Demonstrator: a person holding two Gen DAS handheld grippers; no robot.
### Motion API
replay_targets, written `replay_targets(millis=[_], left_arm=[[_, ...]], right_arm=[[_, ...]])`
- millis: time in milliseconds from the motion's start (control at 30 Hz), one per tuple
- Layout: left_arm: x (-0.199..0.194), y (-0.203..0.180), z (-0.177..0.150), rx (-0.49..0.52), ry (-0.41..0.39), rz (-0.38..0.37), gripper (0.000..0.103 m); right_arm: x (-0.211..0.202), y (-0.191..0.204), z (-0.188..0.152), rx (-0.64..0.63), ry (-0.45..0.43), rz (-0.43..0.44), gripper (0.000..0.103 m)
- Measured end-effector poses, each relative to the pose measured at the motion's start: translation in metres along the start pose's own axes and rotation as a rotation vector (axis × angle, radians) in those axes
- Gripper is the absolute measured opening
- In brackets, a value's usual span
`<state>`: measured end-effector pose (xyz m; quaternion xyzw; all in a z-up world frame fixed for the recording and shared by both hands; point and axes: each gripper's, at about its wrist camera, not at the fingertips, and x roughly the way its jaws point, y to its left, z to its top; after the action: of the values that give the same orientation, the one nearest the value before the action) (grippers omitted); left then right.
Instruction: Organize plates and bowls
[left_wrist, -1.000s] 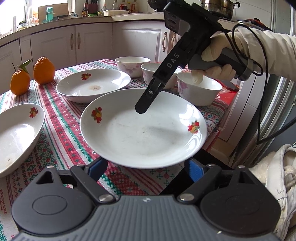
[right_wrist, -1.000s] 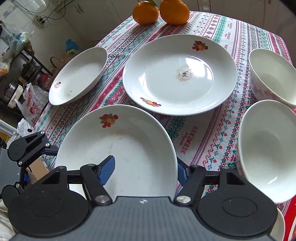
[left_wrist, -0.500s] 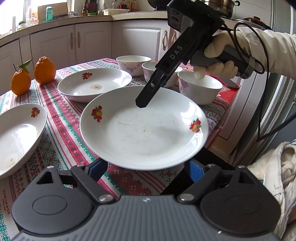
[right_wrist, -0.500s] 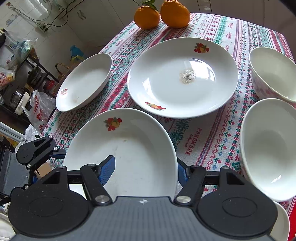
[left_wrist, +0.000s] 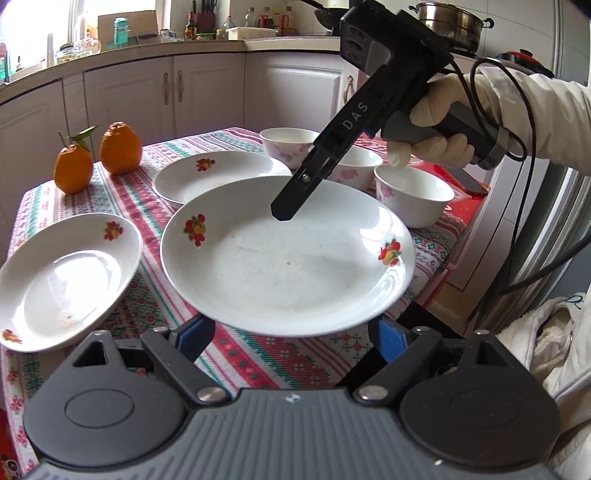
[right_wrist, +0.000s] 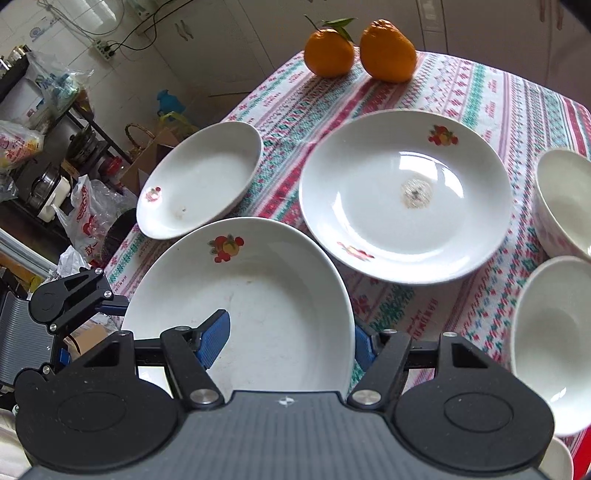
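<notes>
A white plate with fruit prints (left_wrist: 288, 258) is lifted above the table; it also shows in the right wrist view (right_wrist: 258, 314). My right gripper (right_wrist: 290, 341) is shut on its rim, one finger (left_wrist: 295, 195) over the inside. My left gripper (left_wrist: 291, 334) sits open at the plate's near edge, its blue pads on either side below the rim. A second plate (right_wrist: 404, 192) lies mid-table, and a third plate (left_wrist: 64, 280) at the left edge. Three white bowls (left_wrist: 413, 194) stand at the right.
Two oranges (left_wrist: 98, 155) sit at the table's far left corner. The table carries a red and green patterned cloth (right_wrist: 461, 92). A phone (left_wrist: 465, 182) lies on a red surface beyond the bowls. Kitchen cabinets (left_wrist: 166, 96) stand behind; bags and clutter (right_wrist: 55, 147) crowd the floor.
The held plate has risen off the table and shifted toward the plates on the left. Both grippers moved with it; the right one stays shut on the rim.
</notes>
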<state>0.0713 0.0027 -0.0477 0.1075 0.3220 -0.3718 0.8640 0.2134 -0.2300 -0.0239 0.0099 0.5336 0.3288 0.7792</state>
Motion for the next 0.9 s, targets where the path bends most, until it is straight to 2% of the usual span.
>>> replay_targets(millis=[567, 900], left_arm=[[-0.041, 0.058, -0.008, -0.093, -0.022, 0.157, 0.09], [-0.047, 0.094, -0.014, -0.158, -0.016, 0.228, 0.09]], right_arm=[[0.044, 0.057, 0.08, -0.154, 0.01, 0.078, 0.073], [0.082, 0.076, 0.123, -0.211, 0.033, 0.12, 0.073]])
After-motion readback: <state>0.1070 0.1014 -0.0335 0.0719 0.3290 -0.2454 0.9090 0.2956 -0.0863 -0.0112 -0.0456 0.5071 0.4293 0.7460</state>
